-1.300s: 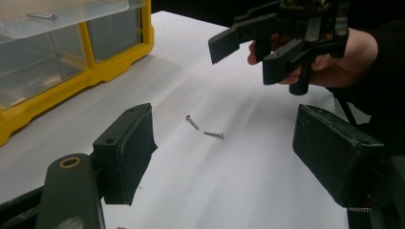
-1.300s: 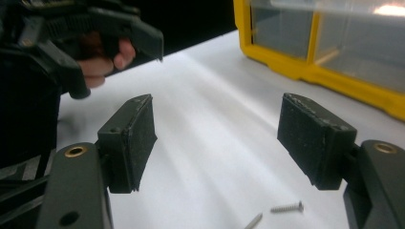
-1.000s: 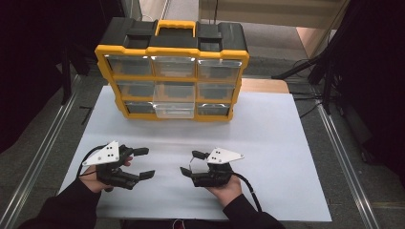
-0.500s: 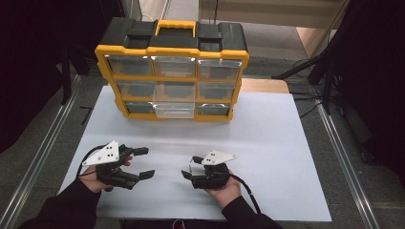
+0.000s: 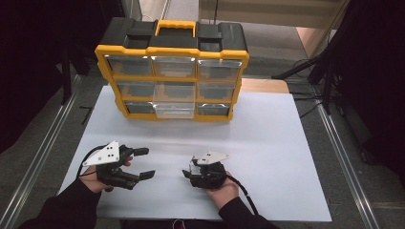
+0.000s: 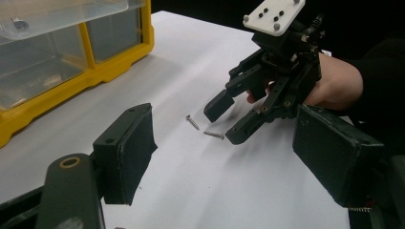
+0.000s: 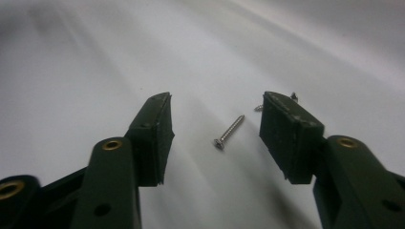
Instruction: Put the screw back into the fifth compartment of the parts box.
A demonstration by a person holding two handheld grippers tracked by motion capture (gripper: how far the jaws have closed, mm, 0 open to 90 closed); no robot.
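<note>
1. Since the earlier frames my right gripper (image 5: 187,172) has tipped lower toward the white sheet (image 5: 267,143) and its jaws have just been closing; in the earlier high view they stood wider.
2. From the right gripper's own view, its fingers (image 7: 155,136) are apart with a gap between them, and one screw (image 7: 229,130) lies loose on the sheet inside that gap. Neither pad touches it.
3. A second screw (image 7: 292,97) peeks out just past the tip of the farther finger, partly hidden by it, so I cannot tell how it lies from there.
4. My left gripper view shows both screws (image 6: 193,122) on the sheet just in front of the right gripper's tips (image 6: 224,121), close together but not touching. One (image 6: 214,135) lies right at the lower tip.
5. My left gripper (image 5: 144,162) rests on the sheet near the front left, aimed across at the right one. Its fingers (image 6: 125,152) are wide apart with nothing between them.
6. At the far edge of the sheet stands a yellow organiser box (image 5: 173,76) with clear drawers. Its bottom middle drawer (image 5: 175,109) sticks out a little from the others.
7. Both screws sit well apart from that box, on bare sheet between my two grippers.
</note>
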